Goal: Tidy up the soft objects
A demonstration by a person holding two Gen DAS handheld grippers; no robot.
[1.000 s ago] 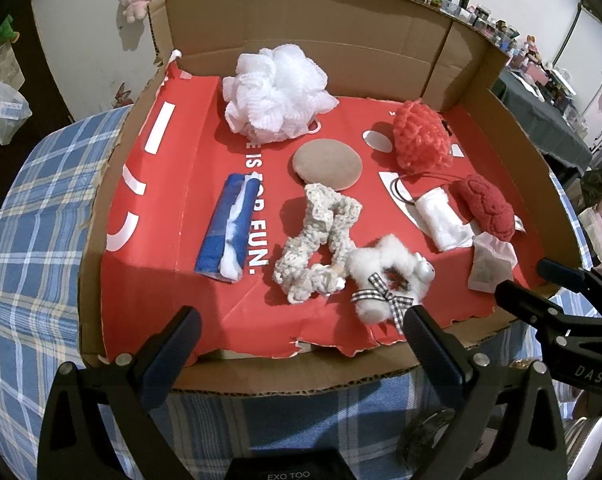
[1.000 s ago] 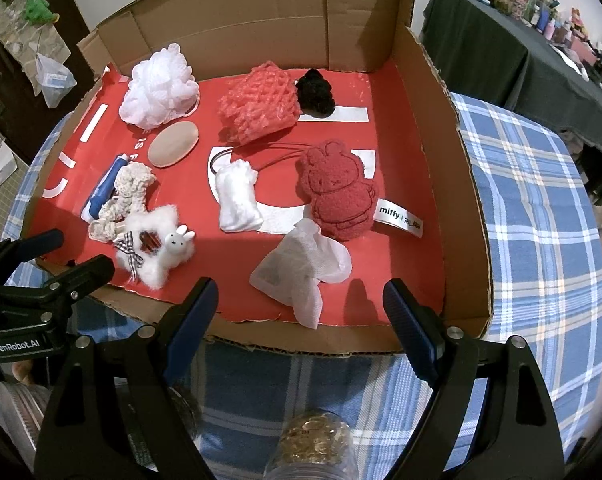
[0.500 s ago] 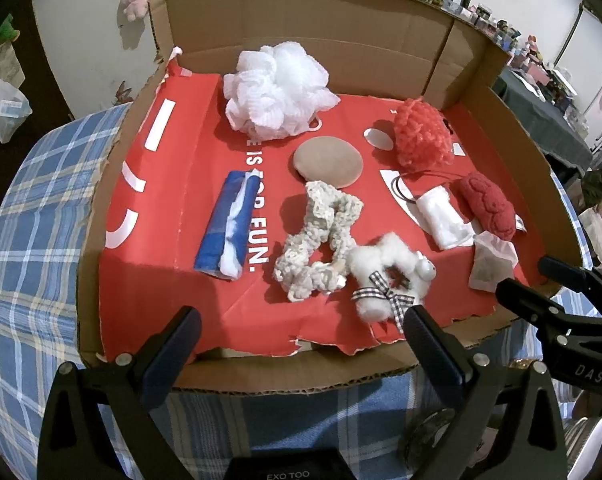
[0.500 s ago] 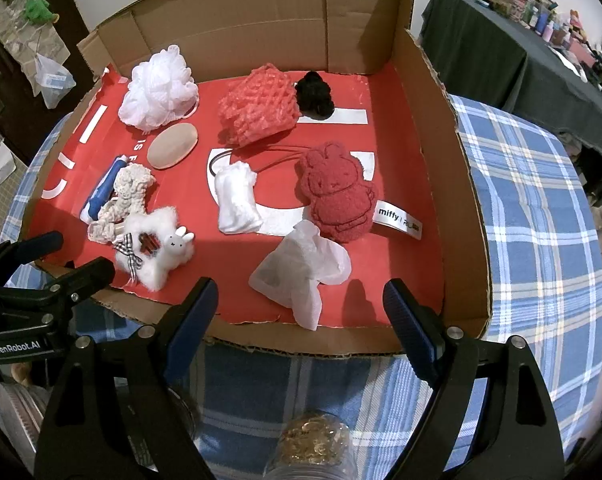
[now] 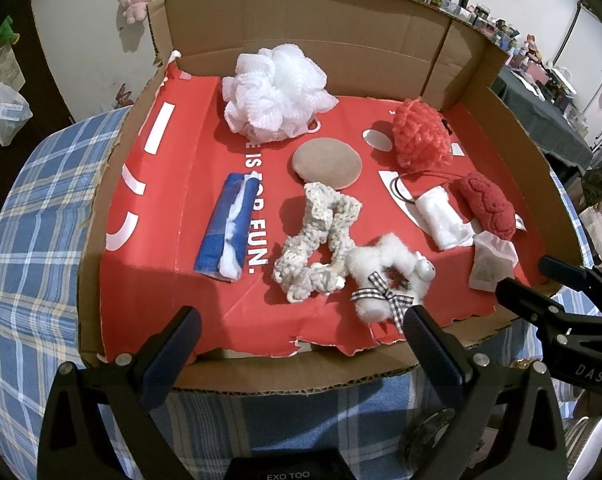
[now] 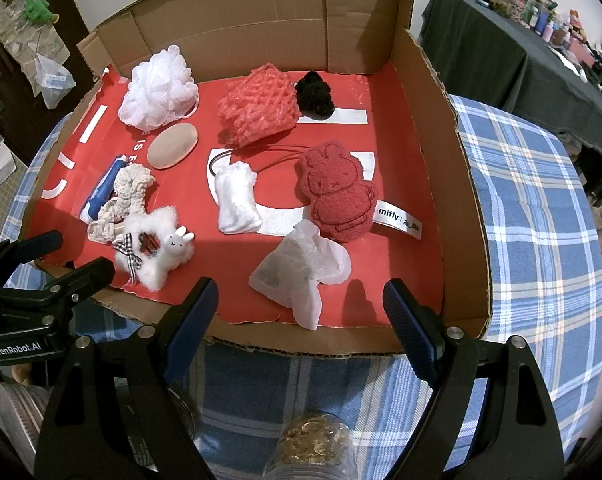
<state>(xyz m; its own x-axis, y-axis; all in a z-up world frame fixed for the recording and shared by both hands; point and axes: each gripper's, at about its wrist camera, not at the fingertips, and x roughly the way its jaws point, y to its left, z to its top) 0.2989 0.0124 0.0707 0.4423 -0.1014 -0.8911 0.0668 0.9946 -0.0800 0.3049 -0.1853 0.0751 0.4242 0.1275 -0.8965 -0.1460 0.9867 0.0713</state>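
White tissue wad (image 6: pixel 301 270) just beyond right hand-held gripper (image 6: pixel 299 312); jaws apart.

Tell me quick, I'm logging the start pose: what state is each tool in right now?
Left tool: open, holding nothing, short of the cardboard tray.
Right tool: open, holding nothing, at the tray's near edge.

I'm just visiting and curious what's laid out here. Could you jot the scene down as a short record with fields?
Container: open cardboard box lined red, on a blue plaid tablecloth
Back row: white bath pouf, red mesh pouf, black scrunchie
Middle: tan round pad, red bunny plush, white rolled cloth
Front: white fluffy scrunchie, tissue sachet
Left gripper: open, empty
Right gripper: open, empty
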